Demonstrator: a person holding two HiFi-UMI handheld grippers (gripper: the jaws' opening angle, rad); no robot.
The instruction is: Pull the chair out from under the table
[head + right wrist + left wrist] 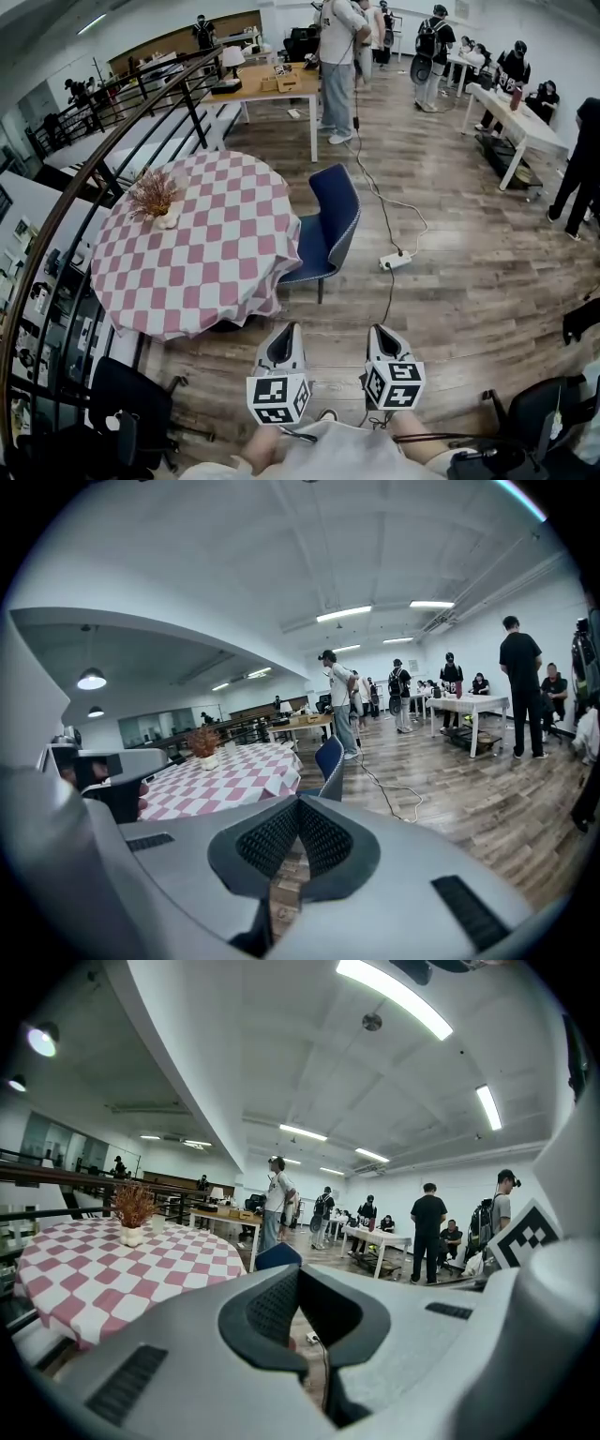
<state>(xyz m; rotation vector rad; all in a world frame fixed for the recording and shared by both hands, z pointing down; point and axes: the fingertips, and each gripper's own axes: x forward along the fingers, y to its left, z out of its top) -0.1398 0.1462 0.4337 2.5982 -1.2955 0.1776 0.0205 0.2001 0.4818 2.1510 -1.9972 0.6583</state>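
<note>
A blue chair (330, 225) stands at the right side of a round table (202, 244) covered in a pink-and-white checked cloth, its seat partly under the cloth's edge. Both grippers sit low in the head view, well short of the chair and touching nothing. My left gripper (285, 330) is shut and empty, and my right gripper (381, 332) is shut and empty beside it. In the left gripper view the chair's back (278, 1256) shows just above the closed jaws, with the table (112, 1260) to the left. The right gripper view shows the chair (328, 757) ahead, next to the table (225, 771).
A vase of dried flowers (157, 199) stands on the table. A power strip with its cable (396, 261) lies on the wooden floor right of the chair. Black office chairs stand at the lower left (122, 403) and lower right (544, 412). A railing (84, 178) curves along the left. People stand farther back.
</note>
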